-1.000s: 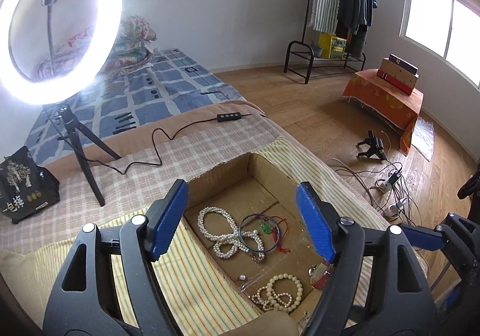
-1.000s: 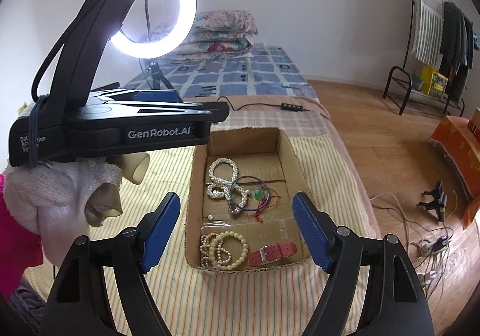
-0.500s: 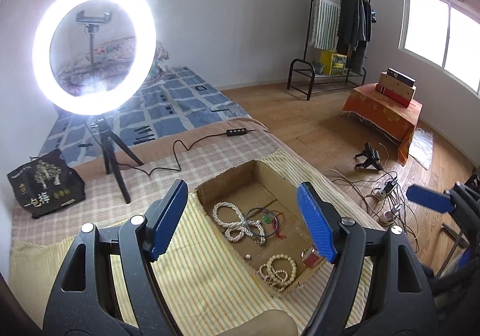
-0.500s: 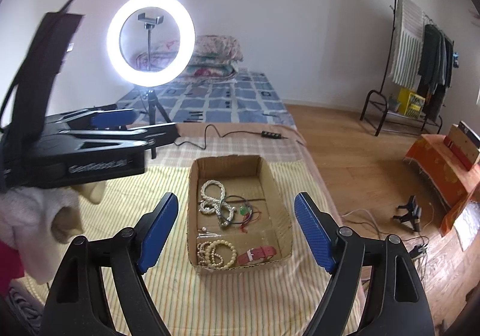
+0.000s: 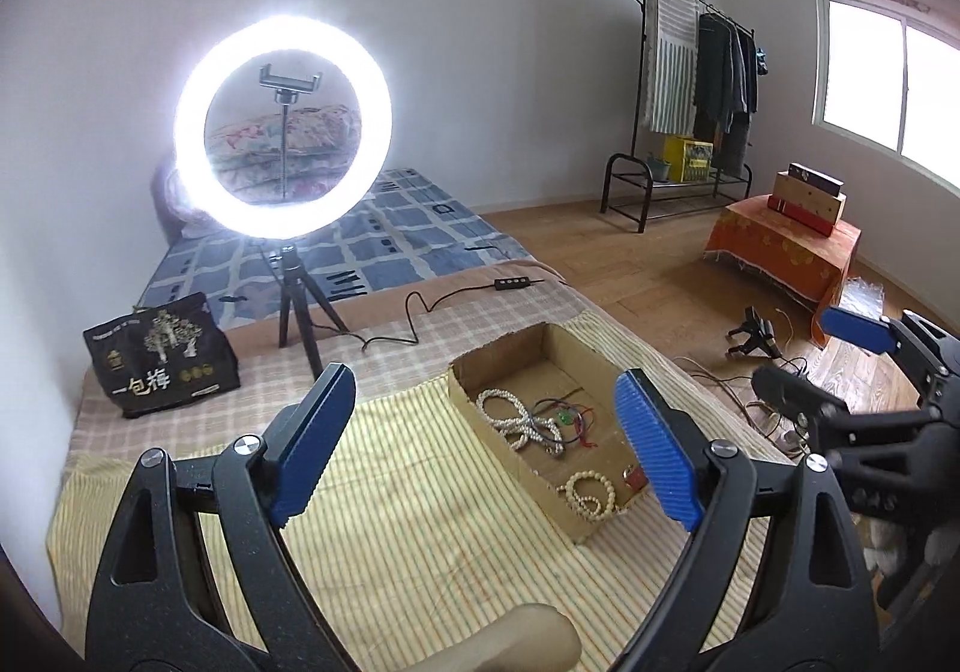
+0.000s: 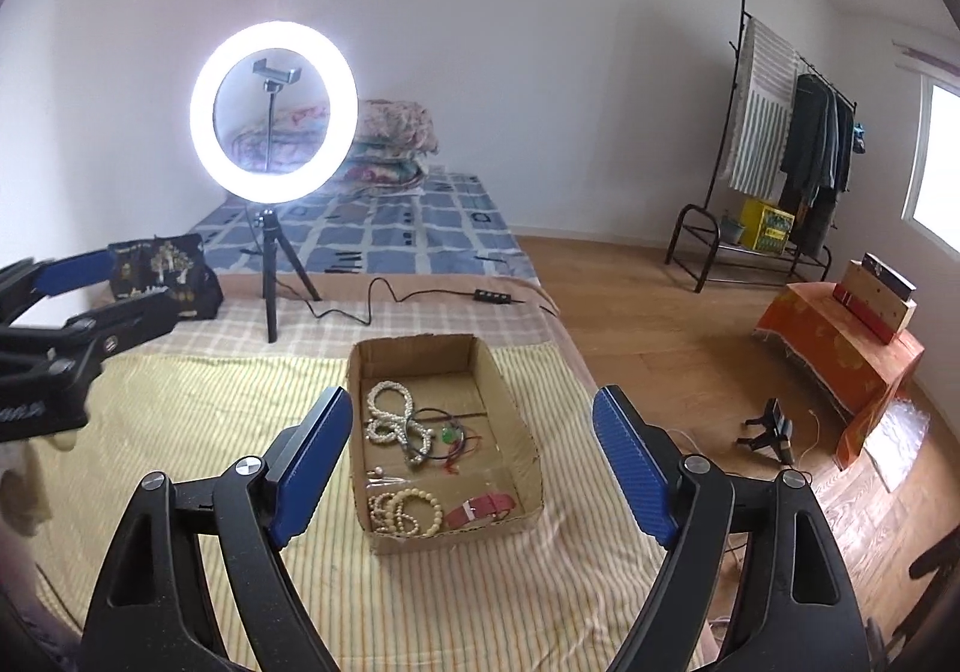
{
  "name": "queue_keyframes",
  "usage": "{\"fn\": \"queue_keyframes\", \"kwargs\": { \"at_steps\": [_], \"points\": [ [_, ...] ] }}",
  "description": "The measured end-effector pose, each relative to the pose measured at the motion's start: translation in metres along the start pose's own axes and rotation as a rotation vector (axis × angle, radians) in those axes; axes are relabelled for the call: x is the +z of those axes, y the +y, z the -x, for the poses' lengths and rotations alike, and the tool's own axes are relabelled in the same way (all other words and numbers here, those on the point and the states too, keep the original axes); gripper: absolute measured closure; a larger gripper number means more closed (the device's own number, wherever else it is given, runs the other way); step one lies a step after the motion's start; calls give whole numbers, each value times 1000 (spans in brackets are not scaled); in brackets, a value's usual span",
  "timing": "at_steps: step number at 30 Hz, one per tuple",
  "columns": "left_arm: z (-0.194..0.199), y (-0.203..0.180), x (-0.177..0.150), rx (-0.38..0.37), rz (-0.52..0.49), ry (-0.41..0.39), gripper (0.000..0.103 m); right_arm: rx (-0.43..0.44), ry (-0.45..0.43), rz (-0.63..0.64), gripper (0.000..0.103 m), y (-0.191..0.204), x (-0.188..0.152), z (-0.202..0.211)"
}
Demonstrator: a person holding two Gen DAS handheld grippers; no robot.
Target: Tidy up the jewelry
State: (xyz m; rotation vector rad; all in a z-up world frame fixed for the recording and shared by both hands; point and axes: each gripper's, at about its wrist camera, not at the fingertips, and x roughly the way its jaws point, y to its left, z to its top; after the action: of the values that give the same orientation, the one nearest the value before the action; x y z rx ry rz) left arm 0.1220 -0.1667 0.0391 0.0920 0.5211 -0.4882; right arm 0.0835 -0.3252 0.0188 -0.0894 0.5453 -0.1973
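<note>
Both grippers have drawn back and up over the last second: the cardboard box filled the space between the fingers then and now sits smaller and farther off, with more of the striped cloth showing.

Nearest, the right gripper hangs spread wide and empty above the cloth, the box framed between its blue fingers. The left gripper is likewise wide apart and holds nothing, off to the box's left side.

All the jewelry lies inside the box. At the near end rest a coil of cream beads and a red strap, just beside each other. Mid-box, a white pearl necklace is tangled with a dark cord that carries a green pendant and red thread. One loose pearl sits by the left wall.

This fits either a pause before sorting or a retreat once pieces have been laid in; the frames do not settle which. If a pick comes next, I judge the near beads or the strap the cleaner targets: come straight down, pinch one strand and lift slowly. The pearl and cord knot would likely drag its neighbours, so steadying the box with the other gripper would help.

Beyond stand a black bag and a lit ring light.
</note>
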Motion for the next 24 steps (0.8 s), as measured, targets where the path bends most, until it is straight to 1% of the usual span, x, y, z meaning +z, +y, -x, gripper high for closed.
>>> {"fn": "queue_keyframes", "kwargs": {
  "at_steps": [2, 4, 5, 7, 11, 14, 19, 24],
  "points": [
    [10, -1, -3, 5, -10, -6, 11, -10, -15, -8, 20, 1, -2, 6],
    [22, -3, -8, 13, -28, -21, 2, -18, -29, -13, 20, 4, -4, 11],
    [27, -4, -11, 16, -33, -29, 1, -20, -31, -13, 20, 5, -5, 13],
    [36, -4, -18, 23, -34, -36, 1, -22, -42, -16, 20, 7, -6, 17],
    [47, -5, -31, 22, -21, -14, 1, -36, -67, -17, 19, 13, -9, 25],
    [52, -8, -37, 23, -36, -2, 1, -33, -78, -31, 19, 15, -10, 29],
    [66, -11, -42, 33, -57, -23, 1, -31, -88, -26, 19, 18, -13, 33],
    [77, -11, -43, 33, -43, -40, 0, -28, -83, -23, 19, 21, -16, 32]
  ]
}}
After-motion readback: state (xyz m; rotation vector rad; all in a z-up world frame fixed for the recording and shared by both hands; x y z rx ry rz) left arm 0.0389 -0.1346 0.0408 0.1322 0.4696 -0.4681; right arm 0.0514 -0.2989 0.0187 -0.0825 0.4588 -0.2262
